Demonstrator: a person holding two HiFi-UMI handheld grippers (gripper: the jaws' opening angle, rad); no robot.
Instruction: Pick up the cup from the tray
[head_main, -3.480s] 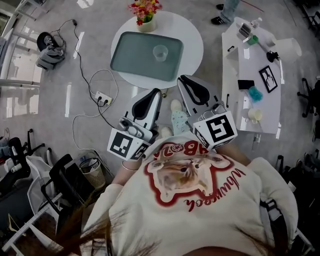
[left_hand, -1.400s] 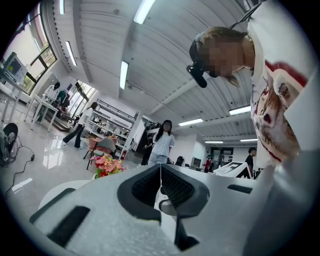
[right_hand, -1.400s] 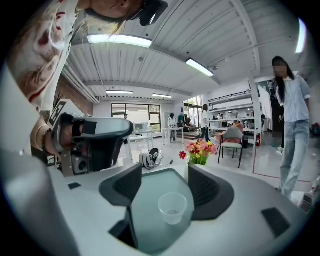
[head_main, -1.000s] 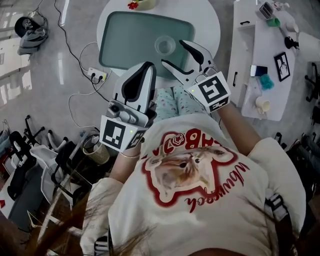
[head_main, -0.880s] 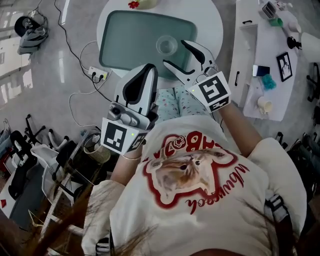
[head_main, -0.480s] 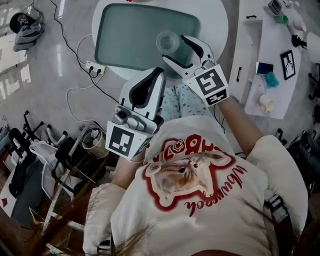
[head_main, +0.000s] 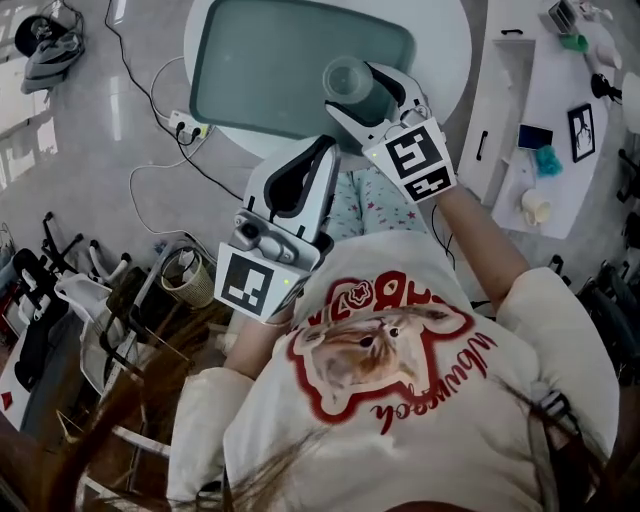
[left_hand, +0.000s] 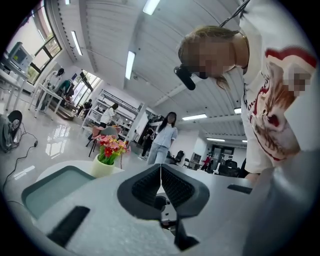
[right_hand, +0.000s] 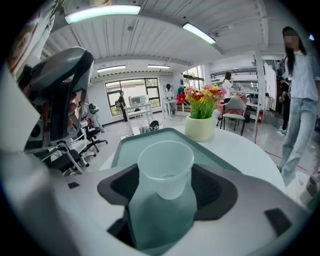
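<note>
A clear plastic cup (head_main: 352, 80) (right_hand: 165, 167) stands upright on the teal tray (head_main: 260, 60) (right_hand: 125, 150), near the tray's right front corner. My right gripper (head_main: 352, 90) (right_hand: 165, 176) is open, one jaw on each side of the cup; whether the pads touch it I cannot tell. In the right gripper view the cup fills the gap between the dark pads (right_hand: 120, 187). My left gripper (head_main: 322, 143) (left_hand: 160, 168) is shut on nothing, held below the table's near edge, left of the right gripper. It sees the tray (left_hand: 55, 187) at its lower left.
The tray lies on a round white table (head_main: 440, 40) with a flower pot (right_hand: 200, 125) (left_hand: 107, 160) at its far side. A white side table (head_main: 560, 100) with small items stands to the right. A power strip (head_main: 180, 125), cables and chairs (head_main: 90, 320) are on the left. A person (right_hand: 300, 100) stands nearby.
The right gripper has moved forward over the tray until its jaws stand around the cup, and they have spread slightly. The left gripper stays shut, shifted a little right.
</note>
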